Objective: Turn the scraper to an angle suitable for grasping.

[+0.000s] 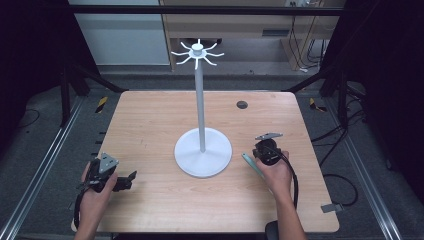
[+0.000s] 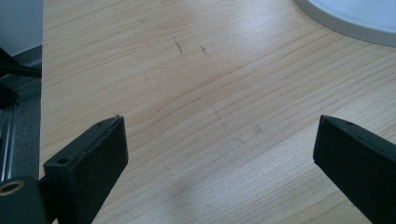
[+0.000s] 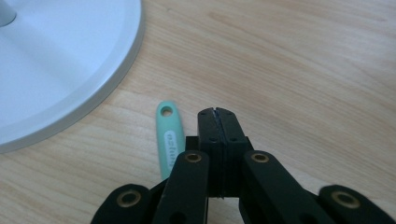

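Mint, perhaps plastic handle [image 3: 168, 140] beside shut jaws

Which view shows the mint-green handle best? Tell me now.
The right gripper view: the mint-green handle lies close and sharp, hanging hole visible, left of the shut right gripper. The high view shows a thin sliver beside the hand. The left gripper view faces bare table.

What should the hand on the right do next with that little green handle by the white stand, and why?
Probably open the jaws and shift sideways over the green handle. The right gripper has its jaws pressed together with nothing between them, and the handle lies flat on the table just beside them, near the white stand's base. It looks like a missed grasp.
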Demonstrator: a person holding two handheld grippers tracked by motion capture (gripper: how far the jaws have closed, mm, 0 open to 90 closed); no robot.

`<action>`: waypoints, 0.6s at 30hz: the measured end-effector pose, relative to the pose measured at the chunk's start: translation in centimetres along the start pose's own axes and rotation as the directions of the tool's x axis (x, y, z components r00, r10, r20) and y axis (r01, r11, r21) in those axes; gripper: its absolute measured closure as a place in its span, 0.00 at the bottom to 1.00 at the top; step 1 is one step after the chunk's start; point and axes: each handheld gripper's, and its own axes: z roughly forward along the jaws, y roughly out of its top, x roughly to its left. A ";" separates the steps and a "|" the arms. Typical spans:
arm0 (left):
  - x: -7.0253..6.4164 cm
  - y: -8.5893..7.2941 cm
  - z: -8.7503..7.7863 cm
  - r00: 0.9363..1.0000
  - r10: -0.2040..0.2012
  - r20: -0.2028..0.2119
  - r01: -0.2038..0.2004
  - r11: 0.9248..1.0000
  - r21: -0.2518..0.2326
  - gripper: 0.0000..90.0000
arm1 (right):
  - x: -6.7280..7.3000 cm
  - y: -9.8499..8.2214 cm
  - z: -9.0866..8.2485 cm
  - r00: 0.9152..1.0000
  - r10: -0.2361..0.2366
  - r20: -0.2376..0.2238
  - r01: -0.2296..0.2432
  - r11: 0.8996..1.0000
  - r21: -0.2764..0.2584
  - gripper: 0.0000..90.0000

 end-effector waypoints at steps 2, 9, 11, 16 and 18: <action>0.0 0.0 0.1 1.000 0.001 0.004 -0.001 1.000 0.004 0.03 | 0.2 -0.1 0.2 1.000 -0.014 -0.010 0.015 1.000 0.023 1.00; 0.0 0.0 0.1 1.000 0.003 0.005 -0.003 1.000 0.005 0.03 | 0.4 -0.3 0.4 1.000 -0.016 -0.009 0.017 0.999 0.048 1.00; 0.0 0.0 0.0 1.000 0.004 0.006 -0.004 1.000 0.003 0.03 | 0.4 -0.3 0.6 1.000 -0.015 -0.006 0.015 0.998 0.055 1.00; -0.1 0.0 0.1 1.000 0.004 0.006 -0.004 1.000 0.005 0.03 | 0.6 -0.3 0.8 1.000 -0.022 -0.020 0.023 0.998 0.067 1.00; -0.1 0.0 0.1 1.000 0.004 0.007 -0.004 1.000 0.004 0.03 | 0.6 -0.3 0.8 1.000 -0.022 -0.022 0.024 0.997 0.068 1.00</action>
